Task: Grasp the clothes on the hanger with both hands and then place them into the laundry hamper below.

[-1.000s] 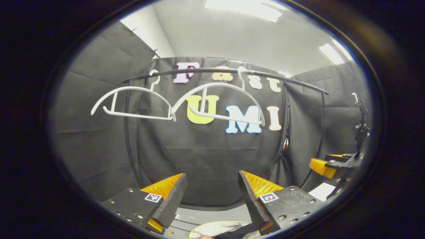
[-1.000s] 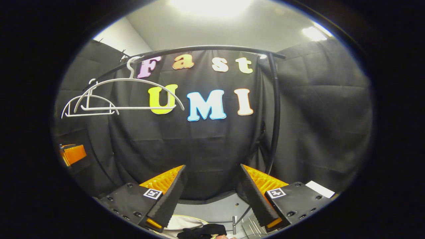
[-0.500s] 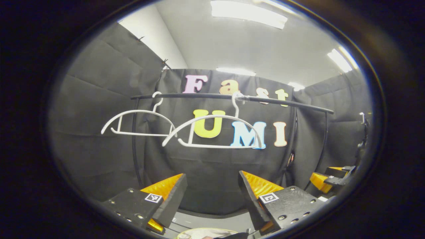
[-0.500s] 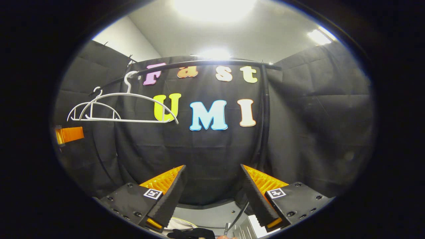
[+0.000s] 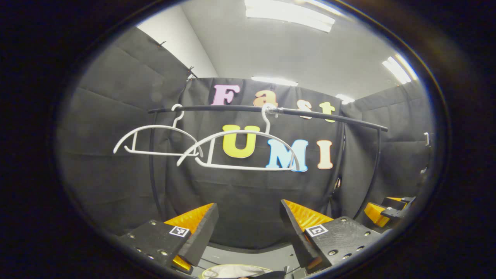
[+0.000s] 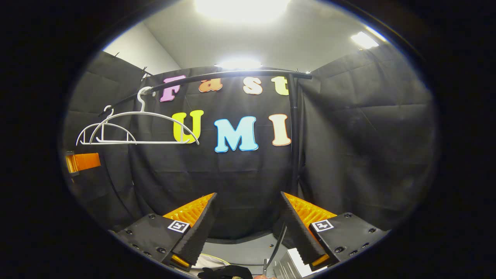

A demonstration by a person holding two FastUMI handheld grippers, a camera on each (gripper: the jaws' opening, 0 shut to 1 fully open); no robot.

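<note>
- The left gripper [image 5: 248,228] stands with its jaws wide apart and nothing between them; the fingers are wedge-shaped with ribbed inner pads and flat, bolted bases carrying small square markers.
- The right gripper [image 6: 248,224] is likewise spread wide and holds nothing, with the same ribbed, wedge-shaped fingers.
- Two thin white plastic hangers [image 5: 238,149] with curved shoulders and straight bottom bars hang bare, side by side, from a slim black metal rail [image 5: 329,118] that bends down into a post at each end.
- In the right gripper view the same two hangers [image 6: 135,130] overlap at the left end of the rail [image 6: 232,74].
- A dark crumpled garment [image 6: 224,272] lies low between the right gripper's fingers, against a pale round rim [image 6: 211,259] that seems to be the laundry hamper; how it sits inside I cannot tell.
- In the left gripper view the hamper's pale rim [image 5: 232,267] curves at the bottom edge.
</note>
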